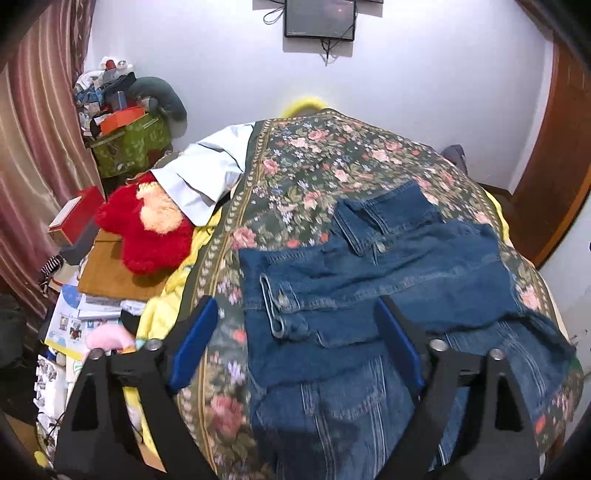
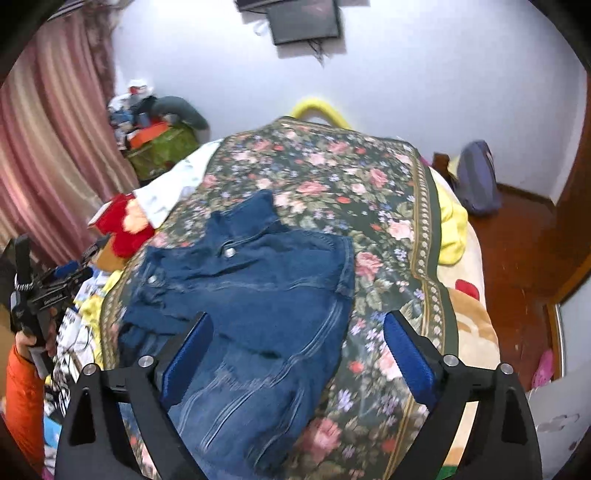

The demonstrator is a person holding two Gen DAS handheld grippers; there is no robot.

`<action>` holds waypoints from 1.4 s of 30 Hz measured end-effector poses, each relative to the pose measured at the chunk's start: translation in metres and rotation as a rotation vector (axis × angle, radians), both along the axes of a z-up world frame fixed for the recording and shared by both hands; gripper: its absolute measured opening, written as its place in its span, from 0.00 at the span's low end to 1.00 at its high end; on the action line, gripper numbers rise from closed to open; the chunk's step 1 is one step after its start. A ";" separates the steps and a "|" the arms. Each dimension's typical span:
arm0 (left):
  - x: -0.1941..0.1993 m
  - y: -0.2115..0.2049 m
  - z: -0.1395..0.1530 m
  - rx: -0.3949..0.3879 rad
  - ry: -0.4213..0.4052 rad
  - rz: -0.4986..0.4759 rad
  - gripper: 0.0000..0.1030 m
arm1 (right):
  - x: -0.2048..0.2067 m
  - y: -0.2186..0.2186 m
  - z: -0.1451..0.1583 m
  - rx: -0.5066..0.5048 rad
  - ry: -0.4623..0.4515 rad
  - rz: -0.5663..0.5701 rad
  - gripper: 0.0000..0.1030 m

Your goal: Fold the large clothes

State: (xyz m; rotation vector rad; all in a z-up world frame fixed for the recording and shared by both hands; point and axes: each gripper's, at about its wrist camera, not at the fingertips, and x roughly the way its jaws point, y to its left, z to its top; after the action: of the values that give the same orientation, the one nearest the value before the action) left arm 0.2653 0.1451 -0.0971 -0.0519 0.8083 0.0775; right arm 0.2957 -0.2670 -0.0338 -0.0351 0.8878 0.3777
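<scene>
Left wrist view. The left gripper (image 1: 299, 343) hangs above the bed with its two blue pads (image 1: 195, 339) spread wide and nothing between them. One denim jacket (image 1: 369, 288) lies on the floral bedspread (image 1: 314, 166), sleeves and upper part turned in over the body, an arrangement consistent with a fold in progress. One red plush toy (image 1: 147, 232) and one pale folded garment (image 1: 207, 173) sit at the bed's left edge, clear of the working area.

Right wrist view. The right gripper (image 2: 295, 354) is likewise released, jaws wide and empty, above the jacket's lower half. The single jacket occupies the spread's left-centre. The left gripper appears at far left, held by one hand (image 2: 29, 339) in an orange sleeve (image 2: 26, 398). One wall screen (image 2: 303, 22) is visible.
</scene>
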 end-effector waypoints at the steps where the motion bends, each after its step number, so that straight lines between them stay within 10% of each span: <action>1: -0.007 -0.001 -0.001 -0.008 0.006 -0.006 0.92 | -0.011 0.002 -0.001 -0.008 -0.005 0.010 0.91; 20: -0.091 0.032 -0.150 -0.288 0.331 0.097 0.92 | -0.074 0.011 -0.117 0.012 0.255 0.063 0.89; 35: -0.129 0.038 -0.223 -0.636 0.435 0.188 0.92 | -0.080 0.028 -0.145 0.052 0.296 0.099 0.67; 42: -0.119 0.002 -0.199 -0.427 0.372 0.077 0.48 | -0.083 0.031 -0.141 0.078 0.320 0.134 0.30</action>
State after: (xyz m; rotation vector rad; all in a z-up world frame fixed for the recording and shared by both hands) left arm 0.1464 0.1472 -0.2960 -0.4834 1.1847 -0.0148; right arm 0.2129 -0.2360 -0.1749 0.0391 1.1892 0.5529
